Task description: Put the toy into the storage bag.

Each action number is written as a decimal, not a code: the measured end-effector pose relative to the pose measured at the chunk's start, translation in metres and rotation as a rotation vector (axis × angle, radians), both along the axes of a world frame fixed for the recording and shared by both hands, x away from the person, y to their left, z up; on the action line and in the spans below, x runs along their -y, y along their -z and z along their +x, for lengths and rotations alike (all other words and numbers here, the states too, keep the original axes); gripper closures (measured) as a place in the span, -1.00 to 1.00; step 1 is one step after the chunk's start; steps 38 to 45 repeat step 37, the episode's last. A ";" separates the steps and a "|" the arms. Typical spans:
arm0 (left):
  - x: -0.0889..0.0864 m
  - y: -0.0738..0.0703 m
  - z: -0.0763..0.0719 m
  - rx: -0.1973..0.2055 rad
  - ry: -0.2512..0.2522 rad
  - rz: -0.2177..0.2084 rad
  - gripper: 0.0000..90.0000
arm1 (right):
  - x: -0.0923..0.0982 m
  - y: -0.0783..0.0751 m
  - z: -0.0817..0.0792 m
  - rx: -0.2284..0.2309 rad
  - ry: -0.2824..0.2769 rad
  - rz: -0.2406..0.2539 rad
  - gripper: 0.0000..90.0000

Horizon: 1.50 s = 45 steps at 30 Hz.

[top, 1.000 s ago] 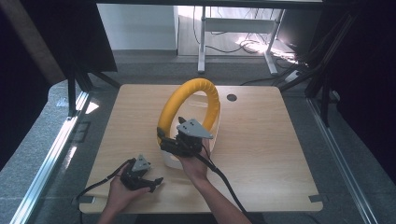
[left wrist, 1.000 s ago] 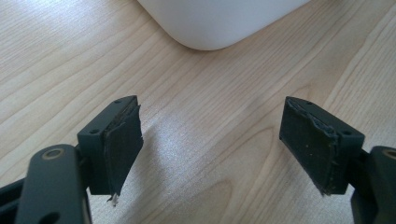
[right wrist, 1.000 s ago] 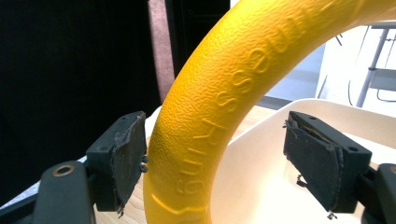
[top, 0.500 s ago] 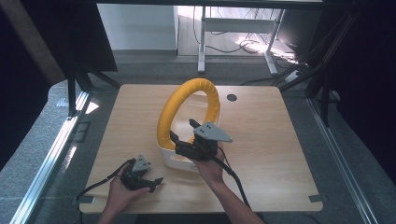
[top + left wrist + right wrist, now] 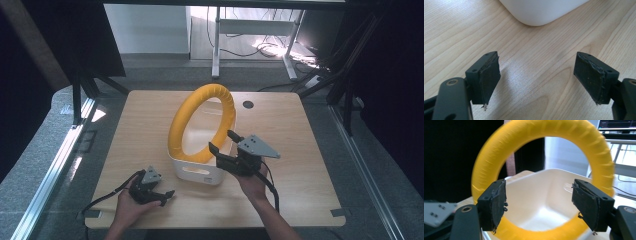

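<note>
A big yellow ring (image 5: 202, 122) stands upright in a white tub (image 5: 196, 172) at the middle of the wooden table. My right gripper (image 5: 222, 142) is open just right of the tub, jaws pointing at the ring's lower right part, nothing between them. In the right gripper view the yellow ring (image 5: 541, 150) and the white tub (image 5: 541, 200) fill the space beyond the open right gripper (image 5: 539, 203). My left gripper (image 5: 162, 196) rests low on the table near the front edge, left of the tub, open and empty. The left gripper (image 5: 537, 80) faces bare wood, with the tub's corner (image 5: 541, 11) beyond.
The wooden table (image 5: 310, 150) has a small dark hole (image 5: 248, 104) at its back right. Black frame legs (image 5: 80, 95) stand off its back left corner, and a desk with cables (image 5: 260, 35) stands behind.
My right gripper has swung from over the tub's front rim to its right side, now pointing at the ring. The left gripper has stayed put.
</note>
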<state>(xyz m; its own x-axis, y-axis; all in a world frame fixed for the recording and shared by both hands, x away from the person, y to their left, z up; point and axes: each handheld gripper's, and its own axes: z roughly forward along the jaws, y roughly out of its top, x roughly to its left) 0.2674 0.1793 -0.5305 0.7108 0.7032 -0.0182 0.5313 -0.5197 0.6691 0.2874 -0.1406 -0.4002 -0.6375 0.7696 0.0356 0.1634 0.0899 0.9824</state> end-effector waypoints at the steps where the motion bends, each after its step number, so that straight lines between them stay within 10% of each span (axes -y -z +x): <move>1: 0.000 0.000 0.000 0.000 0.000 0.001 -0.53 | 0.000 0.000 0.000 0.000 0.000 0.000 -0.37; 19: 0.001 0.002 0.000 -0.003 -0.004 0.008 -0.53 | 0.075 0.042 0.005 -0.060 0.122 0.004 -0.30; 45: 0.002 0.002 -0.001 -0.005 0.002 0.011 -0.54 | 0.098 0.067 0.002 -0.070 0.160 -0.048 -0.29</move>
